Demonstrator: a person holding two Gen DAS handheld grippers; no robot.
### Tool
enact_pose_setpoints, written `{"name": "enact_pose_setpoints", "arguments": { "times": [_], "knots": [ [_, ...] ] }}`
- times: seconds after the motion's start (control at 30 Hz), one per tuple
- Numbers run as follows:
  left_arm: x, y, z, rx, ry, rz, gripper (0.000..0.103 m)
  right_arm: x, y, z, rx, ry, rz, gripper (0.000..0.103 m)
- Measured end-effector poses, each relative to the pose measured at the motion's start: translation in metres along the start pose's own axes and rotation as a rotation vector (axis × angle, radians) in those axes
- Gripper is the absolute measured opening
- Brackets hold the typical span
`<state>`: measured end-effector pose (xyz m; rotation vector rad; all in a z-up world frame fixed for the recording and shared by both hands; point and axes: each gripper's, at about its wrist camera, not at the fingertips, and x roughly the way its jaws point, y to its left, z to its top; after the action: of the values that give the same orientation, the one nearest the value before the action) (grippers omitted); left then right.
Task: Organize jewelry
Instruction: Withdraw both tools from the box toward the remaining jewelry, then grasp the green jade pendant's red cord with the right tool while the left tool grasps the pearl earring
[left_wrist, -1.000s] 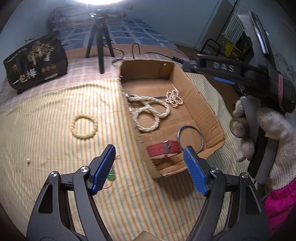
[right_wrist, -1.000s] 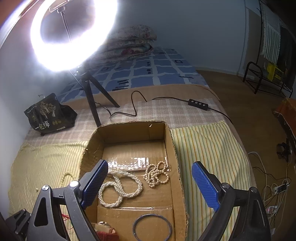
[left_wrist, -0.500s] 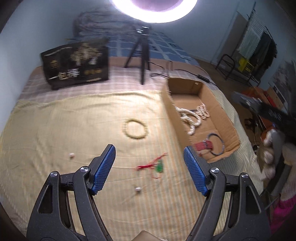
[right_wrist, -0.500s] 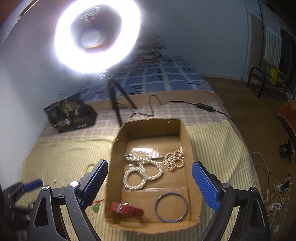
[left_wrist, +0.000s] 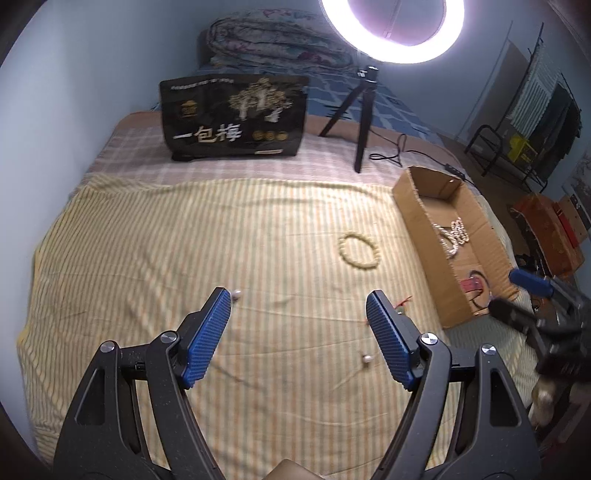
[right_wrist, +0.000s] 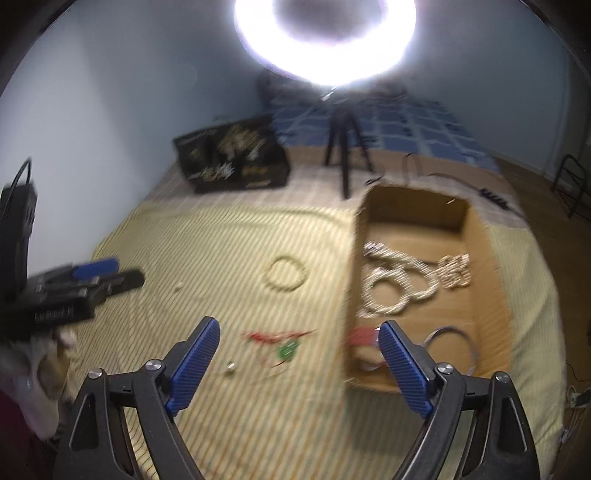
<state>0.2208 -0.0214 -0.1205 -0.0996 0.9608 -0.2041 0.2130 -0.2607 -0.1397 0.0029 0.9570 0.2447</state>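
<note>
Both tools are empty. The left gripper (left_wrist: 297, 332) hangs above the yellow-striped cotton bedspread (left_wrist: 184, 240) with its blue ribbed pads spread wide apart, and the right gripper (right_wrist: 299, 363) is likewise wide open, its view smeared by blur.

Loose pieces remain on the cloth. A cream beaded bracelet (left_wrist: 360, 253) lies flat at about one o'clock from the left gripper, well apart from it and near the left wall of the shallow brown cardboard box (left_wrist: 421, 225). A red cord with a small green charm (right_wrist: 286, 343) lies between the right gripper's pads in its view, just outside the box. Two small round white beads, one beside the left pad (left_wrist: 236, 294) and one near the right pad (left_wrist: 365, 359), sit alone on the fabric.

Inside the box there are already a looped white pearl necklace (right_wrist: 391, 288), a bunched pearl bracelet (right_wrist: 456, 271), a red strap (left_wrist: 471, 285) and a thin blue bangle (right_wrist: 448, 336).

Judging by look, everything is light. The bracelet is likely elastic-strung — floppy, best pinched across one side of the ring. The cord is limp and thin, so the charm or the bunched threads seem the surest hold. The beads are hard, smooth and liable to roll or sink into the soft cloth — they want a low, centred pinch.
</note>
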Motion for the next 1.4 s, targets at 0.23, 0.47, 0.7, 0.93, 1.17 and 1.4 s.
{"name": "enact_pose_setpoints", "arguments": {
  "times": [0.23, 0.47, 0.7, 0.93, 1.17, 1.4],
  "knots": [
    [0.004, 0.035, 0.001, -0.089, 0.019, -0.004, 0.078, 0.035, 0.015, -0.018, 0.036, 0.116, 0.077, 0.076],
    [0.026, 0.056, 0.001, -0.157, 0.078, -0.010, 0.076, 0.063, 0.012, -0.024, 0.093, 0.200, 0.095, 0.061],
    [0.056, 0.055, -0.002, -0.151, 0.139, 0.001, 0.063, 0.088, 0.007, -0.024, 0.156, 0.254, 0.071, 0.041],
    [0.075, 0.059, 0.000, -0.179, 0.169, -0.003, 0.052, 0.102, 0.011, -0.020, 0.120, 0.257, -0.041, 0.036],
    [0.089, 0.067, 0.001, -0.192, 0.185, 0.006, 0.052, 0.114, 0.019, -0.023, 0.050, 0.261, -0.119, 0.033],
    [0.103, 0.074, -0.001, -0.210, 0.214, 0.000, 0.045, 0.120, 0.014, -0.025, 0.054, 0.268, -0.147, 0.031]
  ]
}}
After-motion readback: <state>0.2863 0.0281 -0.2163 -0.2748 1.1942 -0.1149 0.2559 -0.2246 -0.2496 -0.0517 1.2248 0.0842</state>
